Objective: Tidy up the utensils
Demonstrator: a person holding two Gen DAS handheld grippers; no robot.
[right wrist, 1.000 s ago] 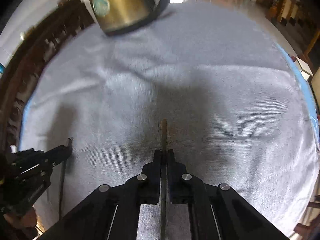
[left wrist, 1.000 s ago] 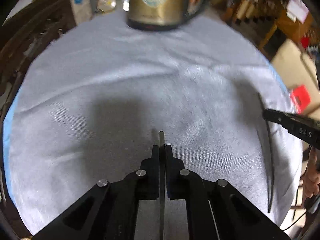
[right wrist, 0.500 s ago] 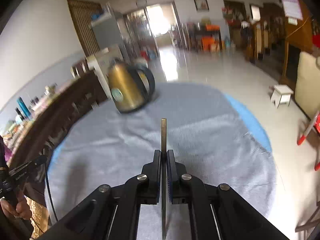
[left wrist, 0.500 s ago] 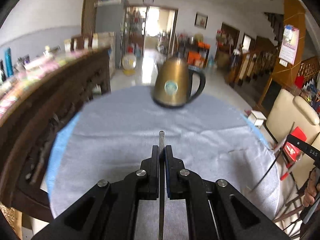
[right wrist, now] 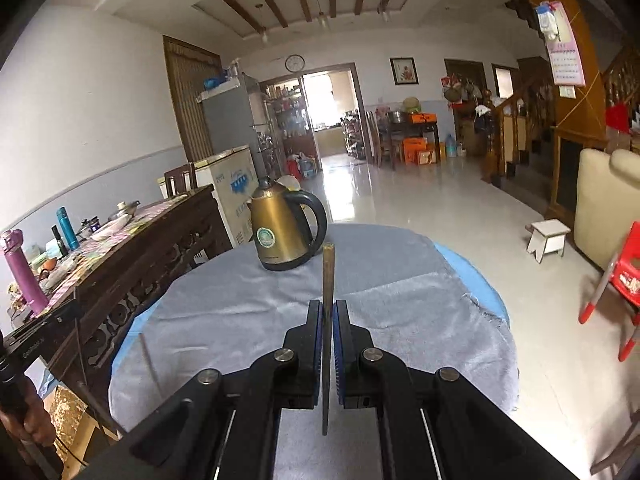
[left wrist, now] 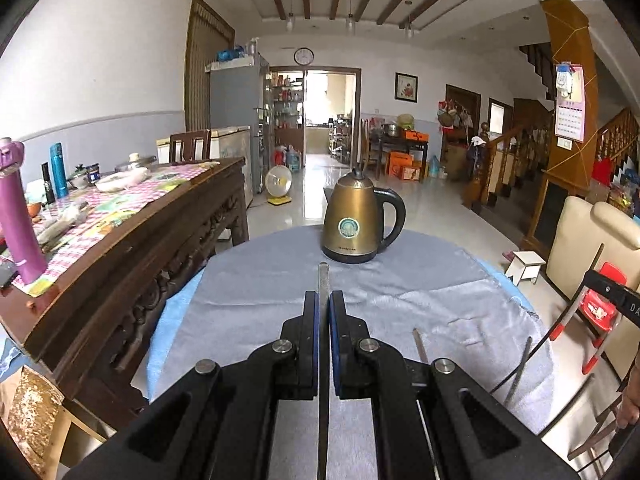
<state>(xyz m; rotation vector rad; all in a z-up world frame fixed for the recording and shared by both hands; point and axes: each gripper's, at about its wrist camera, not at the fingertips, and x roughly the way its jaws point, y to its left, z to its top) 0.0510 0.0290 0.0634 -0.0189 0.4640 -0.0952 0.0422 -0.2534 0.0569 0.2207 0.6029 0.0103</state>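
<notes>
My left gripper point(left wrist: 323, 300) is shut on a thin grey chopstick point(left wrist: 323, 276) whose end sticks out past the fingertips. It hovers above the near side of a round table under a grey cloth point(left wrist: 400, 292). My right gripper point(right wrist: 329, 304) is shut on a brownish chopstick point(right wrist: 328, 264) that also points forward over the cloth point(right wrist: 240, 300). A gold electric kettle point(left wrist: 354, 224) with a black handle stands at the far edge, and the right wrist view shows this kettle point(right wrist: 280, 232) too. Each gripper appears at the edge of the other's view.
A carved dark wooden sideboard point(left wrist: 132, 240) runs along the left, loaded with bottles and dishes, among them a purple bottle point(left wrist: 18, 220). To the right of the table are a white stool point(left wrist: 528, 264), a red chair point(right wrist: 628, 276) and a cream sofa point(left wrist: 592, 236).
Both grippers have risen from just above the cloth and tilted upward, so the room and the whole kettle now show. Each still pinches its chopstick.
</notes>
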